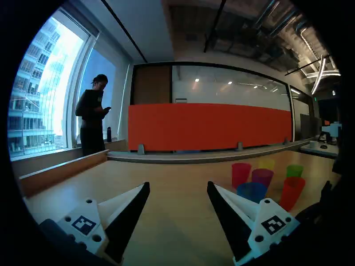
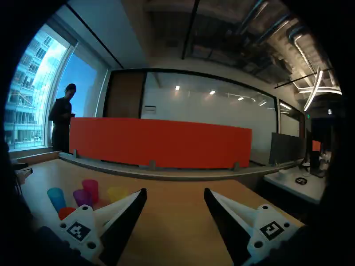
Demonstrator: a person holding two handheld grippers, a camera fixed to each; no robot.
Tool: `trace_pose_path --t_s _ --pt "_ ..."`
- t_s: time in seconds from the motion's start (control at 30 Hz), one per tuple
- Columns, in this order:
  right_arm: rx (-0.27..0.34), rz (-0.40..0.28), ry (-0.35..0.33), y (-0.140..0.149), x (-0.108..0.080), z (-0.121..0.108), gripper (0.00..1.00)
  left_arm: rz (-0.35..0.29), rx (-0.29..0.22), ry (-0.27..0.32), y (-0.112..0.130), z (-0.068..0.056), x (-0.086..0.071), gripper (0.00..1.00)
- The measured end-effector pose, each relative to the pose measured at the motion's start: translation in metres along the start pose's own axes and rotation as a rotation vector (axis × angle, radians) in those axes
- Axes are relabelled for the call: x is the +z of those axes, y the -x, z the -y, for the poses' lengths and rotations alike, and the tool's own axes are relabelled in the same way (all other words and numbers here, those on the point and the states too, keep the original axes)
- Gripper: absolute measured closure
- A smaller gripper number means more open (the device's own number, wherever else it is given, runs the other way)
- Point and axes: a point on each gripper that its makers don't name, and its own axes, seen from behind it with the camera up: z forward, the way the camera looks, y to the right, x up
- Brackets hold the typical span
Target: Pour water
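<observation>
— Placement of cups (image 1: 262,177)?
— Lower right on table (image 1: 177,221), past left gripper (image 1: 177,184); lower left beside right gripper (image 2: 174,190). Jaws of both spread wide, holding nothing.
— Handling?
— Probably light, thin plastic, easily crushed; grip mid-wall, gently.
— Unclear?
— Water inside not discernible; nearest cups partly behind fingers.

The table (image 1: 177,213) carries, near its right side, one pink cup (image 1: 241,173), one yellow cup (image 1: 266,163), one green cup (image 1: 294,170), one purple cup (image 1: 262,176), one blue cup (image 1: 251,192) and one orange cup (image 1: 292,192), six in all. Far left stands one person (image 1: 92,115), with one dark bottle (image 1: 108,134) just beside.
</observation>
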Motion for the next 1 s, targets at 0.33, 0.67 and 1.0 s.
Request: trace_pose_path --t_s 0.33,0.67,1.0 --pt "0.024 -0.044 -0.053 0.005 0.006 0.011 0.00 0.000 0.000 0.000 0.000 0.000 0.000 0.04" --pt "0.075 -0.021 -0.068 0.035 0.013 0.020 0.00 0.000 0.000 0.000 0.000 -0.001 0.000 0.04" --pt "0.077 0.002 -0.077 0.061 0.011 0.023 0.00 0.000 0.000 0.000 0.000 0.000 0.000 0.04"
